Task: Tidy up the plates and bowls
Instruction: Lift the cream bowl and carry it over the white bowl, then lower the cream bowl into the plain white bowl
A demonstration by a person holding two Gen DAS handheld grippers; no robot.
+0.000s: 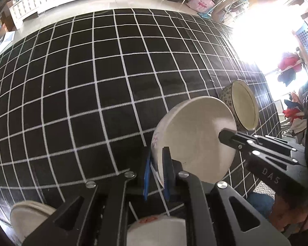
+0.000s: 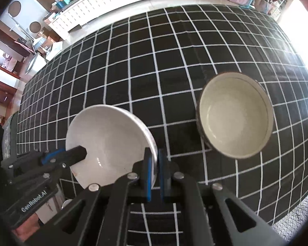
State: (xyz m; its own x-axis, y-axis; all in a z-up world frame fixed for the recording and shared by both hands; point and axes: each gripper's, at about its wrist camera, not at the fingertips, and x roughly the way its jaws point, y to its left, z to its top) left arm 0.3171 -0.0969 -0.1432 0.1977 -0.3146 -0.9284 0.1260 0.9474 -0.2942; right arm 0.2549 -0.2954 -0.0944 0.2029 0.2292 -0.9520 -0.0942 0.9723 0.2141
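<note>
A plain white bowl point(image 1: 195, 135) point(image 2: 108, 135) hangs tilted just above the black checked tablecloth point(image 1: 82, 82), held from two sides. My left gripper point(image 1: 157, 164) is shut on its left rim, one blue pad inside and one outside. My right gripper point(image 2: 155, 160) is shut on the opposite rim in the same way. Each wrist view shows the other gripper across the bowl: the right gripper point(image 1: 225, 137) and the left gripper point(image 2: 80, 153). A second bowl point(image 1: 242, 104) point(image 2: 236, 114), patterned outside and cream inside, stands on the cloth to the right, apart from both grippers.
In the left wrist view, a white dish point(image 1: 30, 215) and a white bowl with red marks point(image 1: 156, 229) sit below my fingers at the near edge. The cloth drops off at the table's right edge point(image 2: 293, 211). White cabinets point(image 2: 96, 4) and clutter stand beyond the far side.
</note>
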